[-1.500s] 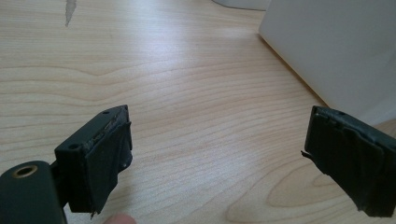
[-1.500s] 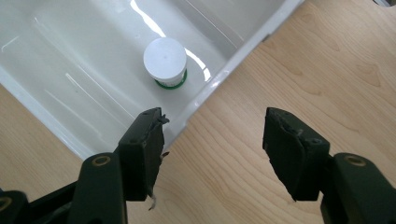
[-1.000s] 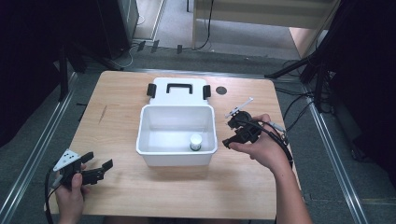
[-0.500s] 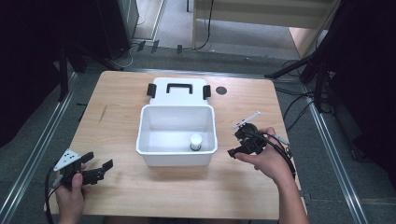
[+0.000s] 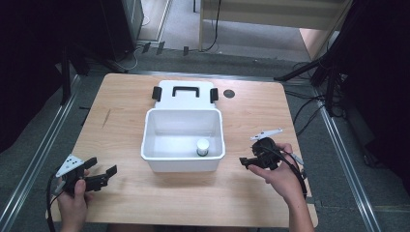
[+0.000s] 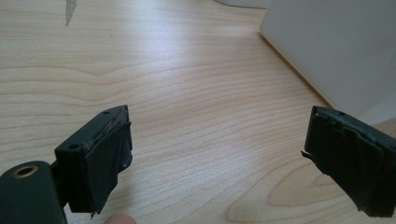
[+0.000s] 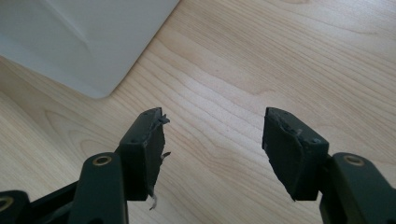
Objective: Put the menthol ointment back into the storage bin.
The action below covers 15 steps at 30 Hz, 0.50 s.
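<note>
No readable writing or brand anywhere. One white bin [image 5: 183, 140] mid-table [image 5: 145, 203], holding one small white jar [image 5: 203, 146] at its front right corner; one white lid [image 5: 183, 92] flat behind it. Two grippers: left gripper [image 5: 107, 175] spread, empty; right gripper [image 5: 245, 163] spread, empty, just right of the bin.

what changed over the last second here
The right gripper drew back from beside the white bin's right rim toward the person and sank to the table, jaws open and empty. The left gripper kept its place near the front left corner, open with nothing between its jaws. The small jar in the bin and the lid behind it did not move.
</note>
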Each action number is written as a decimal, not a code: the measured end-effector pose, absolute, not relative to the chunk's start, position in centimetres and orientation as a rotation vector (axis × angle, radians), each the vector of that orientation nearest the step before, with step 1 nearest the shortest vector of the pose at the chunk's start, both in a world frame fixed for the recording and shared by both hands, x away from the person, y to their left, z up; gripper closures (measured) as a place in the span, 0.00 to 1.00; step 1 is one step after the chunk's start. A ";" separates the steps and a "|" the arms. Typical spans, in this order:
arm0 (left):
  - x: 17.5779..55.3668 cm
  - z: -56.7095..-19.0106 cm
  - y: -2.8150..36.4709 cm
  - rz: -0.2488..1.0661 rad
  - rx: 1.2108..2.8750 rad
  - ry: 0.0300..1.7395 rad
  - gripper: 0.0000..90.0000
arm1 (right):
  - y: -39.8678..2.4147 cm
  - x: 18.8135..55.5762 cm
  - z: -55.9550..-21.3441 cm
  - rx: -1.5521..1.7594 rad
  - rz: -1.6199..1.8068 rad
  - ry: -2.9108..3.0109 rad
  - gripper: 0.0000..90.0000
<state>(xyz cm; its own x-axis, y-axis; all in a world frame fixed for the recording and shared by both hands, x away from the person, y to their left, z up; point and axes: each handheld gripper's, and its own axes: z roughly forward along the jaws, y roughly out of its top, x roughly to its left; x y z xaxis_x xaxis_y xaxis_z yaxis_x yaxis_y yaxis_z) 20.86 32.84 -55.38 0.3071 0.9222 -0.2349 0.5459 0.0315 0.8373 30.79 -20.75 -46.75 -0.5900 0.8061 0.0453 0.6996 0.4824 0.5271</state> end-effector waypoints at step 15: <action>20.9 -55.4 32.8 0.504 1.641 1.360 0.09 | -23.3 27.1 -50.8 1.355 1.062 2.325 0.44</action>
<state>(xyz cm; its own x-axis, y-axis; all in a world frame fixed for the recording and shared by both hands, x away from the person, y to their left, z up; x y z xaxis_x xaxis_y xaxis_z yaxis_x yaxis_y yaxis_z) 20.87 32.83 -55.37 0.3068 0.9229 -0.2328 0.5479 0.0287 0.8361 27.06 -23.31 -50.77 -0.5370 0.8317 0.1409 0.6510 0.3024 0.6963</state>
